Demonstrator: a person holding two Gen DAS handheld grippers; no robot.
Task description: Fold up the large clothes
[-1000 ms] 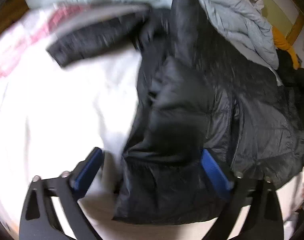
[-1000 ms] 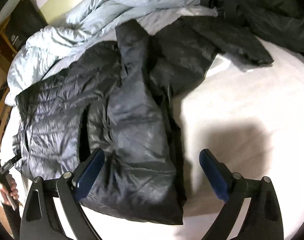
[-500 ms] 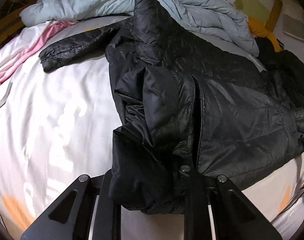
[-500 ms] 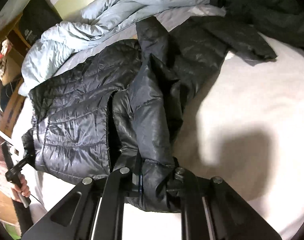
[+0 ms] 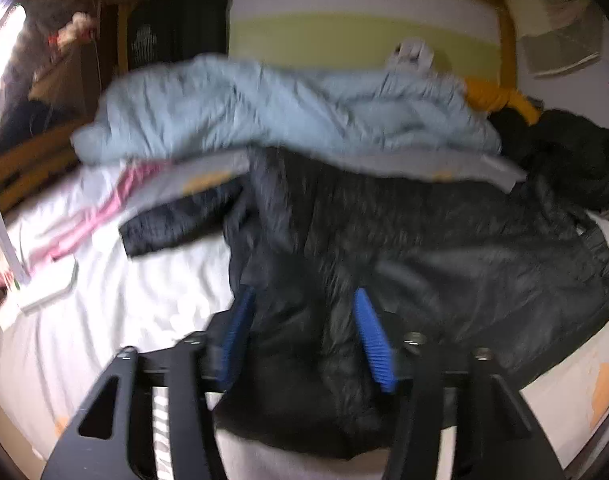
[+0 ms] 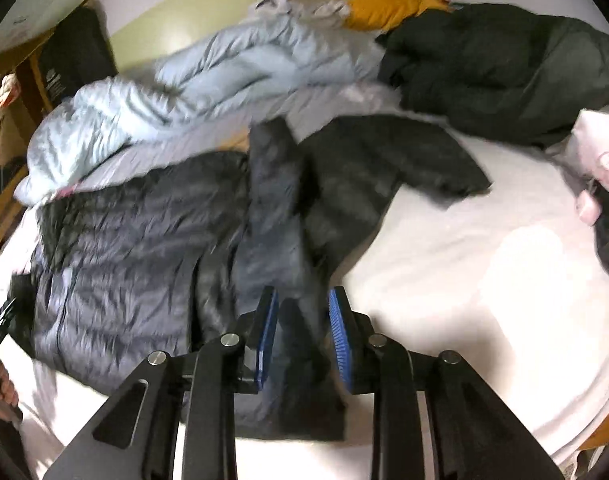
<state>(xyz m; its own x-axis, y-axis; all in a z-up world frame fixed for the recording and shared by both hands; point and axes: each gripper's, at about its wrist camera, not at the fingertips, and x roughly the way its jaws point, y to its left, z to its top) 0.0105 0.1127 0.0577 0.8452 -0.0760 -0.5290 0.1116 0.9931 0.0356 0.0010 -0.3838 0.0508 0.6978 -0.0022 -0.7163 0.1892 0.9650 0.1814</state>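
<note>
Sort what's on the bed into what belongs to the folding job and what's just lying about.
Job: black jacket, left gripper, right gripper, each with jacket fabric between its jaws.

Lying about: light blue jacket, dark green coat, yellow garment, pink cloth.

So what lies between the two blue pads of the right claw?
Black jacket fabric: in the right wrist view, a bunched fold at its hem sits between the pads of the right claw. The frame is blurred, so I cannot tell whether they pinch it.
</note>
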